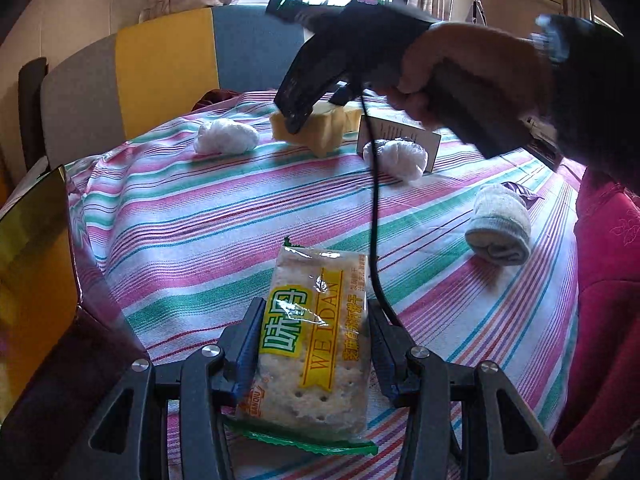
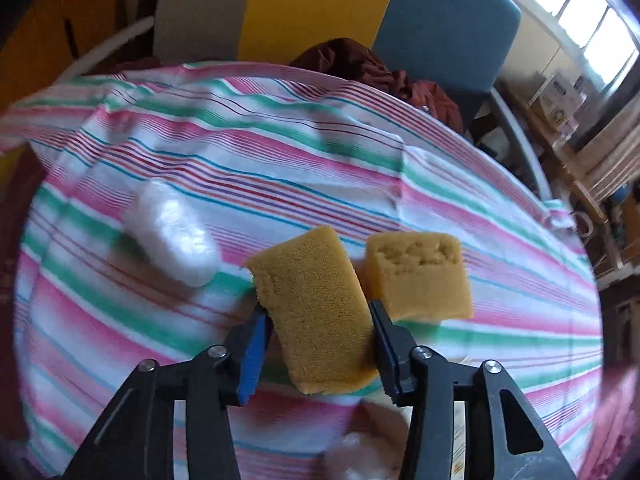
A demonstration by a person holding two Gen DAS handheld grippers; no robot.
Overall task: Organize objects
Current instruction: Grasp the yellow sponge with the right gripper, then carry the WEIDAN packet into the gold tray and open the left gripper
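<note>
Left gripper [image 1: 312, 344]: pinching a cracker packet [image 1: 312, 332] by its long sides – both pads flat against the wrapper, packet lifted just over the cloth, its printed face up.
Right gripper [image 2: 316, 332]: pads on either side of a yellow sponge [image 2: 312, 312]; the right pad touches its edge, the left pad sits at its corner. Squeeze looks light – cannot tell how firm.
Right hand [image 1: 460, 68]: seen from the left wrist camera at the far side of the table, gripper tips down on the sponge [image 1: 308, 128], black cable [image 1: 374, 216] hanging from it.
Second sponge [image 2: 418, 276]: just beside the first one on its right, lying on the cloth, top face pitted.
Tablecloth [image 1: 200, 240]: pink, green and white stripes, covers the whole table, wrinkled.
White wads: one [image 1: 226, 136] left of the sponges, another [image 1: 396, 156] in front of a small card [image 1: 400, 130].
Rolled grey sock [image 1: 500, 232]: right side of the table, well apart from the packet.
Box [image 1: 36, 264]: shiny gold inner wall, dark outer side, at the left edge near the left gripper.
Chairs [image 1: 168, 64]: grey, yellow and blue backs behind the table.
</note>
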